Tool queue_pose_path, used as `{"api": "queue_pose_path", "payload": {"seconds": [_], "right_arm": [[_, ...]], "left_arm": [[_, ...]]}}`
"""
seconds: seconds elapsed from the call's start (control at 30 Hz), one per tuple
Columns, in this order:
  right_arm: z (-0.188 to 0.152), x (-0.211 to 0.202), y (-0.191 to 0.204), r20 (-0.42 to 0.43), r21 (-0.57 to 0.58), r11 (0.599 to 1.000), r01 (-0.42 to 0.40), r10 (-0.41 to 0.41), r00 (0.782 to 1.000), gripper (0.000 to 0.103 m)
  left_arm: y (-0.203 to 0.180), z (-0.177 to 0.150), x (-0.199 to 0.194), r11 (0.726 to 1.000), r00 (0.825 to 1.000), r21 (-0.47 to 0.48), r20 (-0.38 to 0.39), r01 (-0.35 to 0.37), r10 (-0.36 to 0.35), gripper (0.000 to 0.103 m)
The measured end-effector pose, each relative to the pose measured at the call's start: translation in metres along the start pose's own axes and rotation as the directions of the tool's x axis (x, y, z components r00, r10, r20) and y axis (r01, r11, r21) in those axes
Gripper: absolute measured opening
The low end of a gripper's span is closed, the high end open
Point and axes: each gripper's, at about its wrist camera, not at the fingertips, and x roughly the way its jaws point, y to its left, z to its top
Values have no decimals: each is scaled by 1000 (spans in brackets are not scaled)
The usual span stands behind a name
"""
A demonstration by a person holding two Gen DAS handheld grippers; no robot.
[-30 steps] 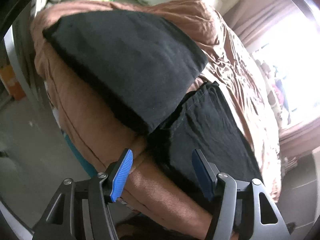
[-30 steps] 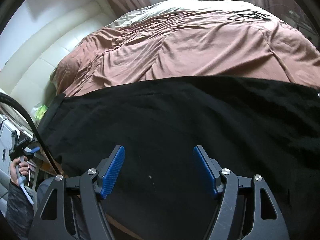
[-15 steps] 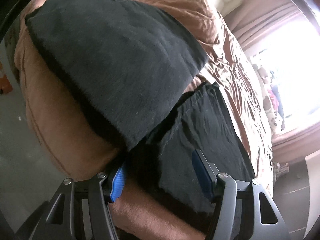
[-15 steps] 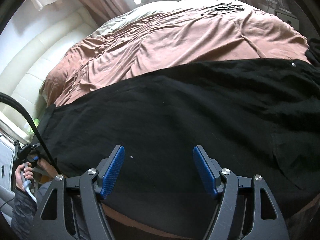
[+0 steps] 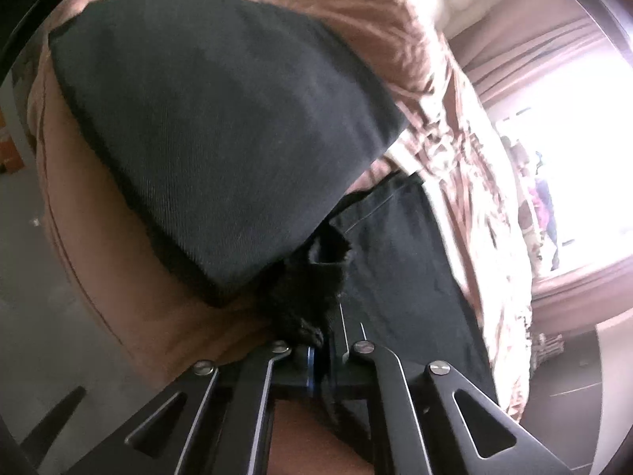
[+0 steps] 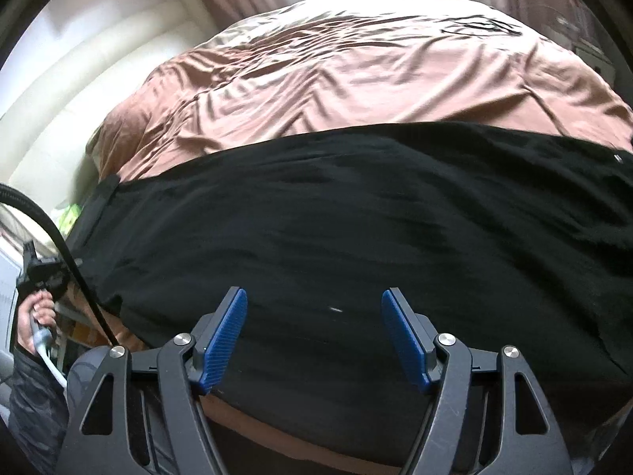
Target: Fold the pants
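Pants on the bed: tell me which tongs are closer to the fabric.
Left. The left tongs are shut on a bunched edge of the black pants. The right tongs stand open above the pants, pads not pressing on the cloth, jaws closing slightly.

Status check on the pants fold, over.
Left gripper shut on black pants hem at bed edge. Right gripper jaws closing, nothing pinched, pants beneath. Pants flat on brown bedspread. Nothing in the way.
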Motion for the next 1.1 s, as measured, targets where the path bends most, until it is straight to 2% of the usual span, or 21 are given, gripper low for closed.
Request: {"api": "queue_pose_path", "payload": {"seconds": [0.1, 0.2, 0.23, 0.3, 0.37, 0.5, 0.63, 0.77, 1.1], "right_arm": [[5, 14, 14, -22, -25, 1000, -8, 7, 1000, 51], [6, 28, 17, -53, -34, 999, -14, 12, 999, 42], [4, 34, 20, -69, -41, 999, -18, 15, 998, 41], [2, 43, 22, -103, -58, 998, -21, 15, 995, 29], [-5, 52, 28, -152, -74, 996, -42, 30, 988, 23], [-15, 56, 34, -216, -90, 987, -132, 110, 970, 22], [-10, 53, 26, -228, -84, 982, -167, 144, 963, 19], [-1, 58, 20, -199, -97, 991, -95, 74, 977, 18], [41, 92, 3, -139, -46, 999, -13, 6, 990, 18]], "left_arm": [[-11, 6, -13, 999, 999, 13, 22, 44, -44, 4], [-26, 10, -26, 996, 996, 42, 42, 81, -82, 4], [-31, 11, -31, 994, 994, 48, 49, 99, -101, 4], [-38, 13, -37, 991, 990, 50, 57, 125, -128, 4], [-44, 15, -43, 987, 985, 52, 64, 154, -157, 4], [-55, 18, -51, 979, 978, 61, 70, 193, -197, 4], [-63, 20, -56, 975, 973, 72, 83, 212, -217, 4], [-69, 22, -56, 974, 972, 79, 88, 211, -218, 4], [-56, 15, -53, 984, 981, 50, 91, 168, -172, 4]]}}
